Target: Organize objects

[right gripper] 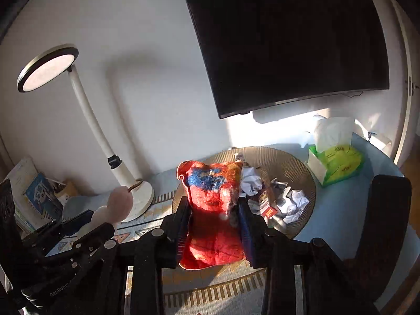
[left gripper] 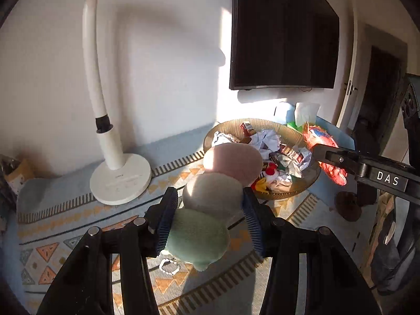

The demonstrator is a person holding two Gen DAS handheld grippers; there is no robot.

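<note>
A dark wall-mounted screen [left gripper: 282,31] is hanging on the white wall above the work surface. A patterned cloth [left gripper: 65,225] with orange triangles and striped borders is covering the surface. A white desk lamp [left gripper: 105,120] is standing at the left on its round base.

A shallow ribbed bowl [right gripper: 296,165] is sitting on the cloth to the right of the lamp, holding crumpled papers [right gripper: 295,202] and wrappers. A green tissue pack [right gripper: 338,162] is standing just beyond the bowl, near the wall.

The left gripper [left gripper: 210,210] is clamping a three-lobed plush toy [left gripper: 212,194]: the green lobe is sitting nearest the camera, the grey lobe is lying between the blue ribbed pads, and the pink lobe is projecting forward in front of the bowl. The toy is hanging clear of the cloth.

The right gripper [right gripper: 214,223] is gripping a red pouch [right gripper: 212,204] with a blue patch near its top; the pads are pressing both of its sides. The pouch is standing upright in front of the bowl, raised off the surface.

A small white bead loop [left gripper: 169,266] is lying on the cloth below the green lobe.
</note>
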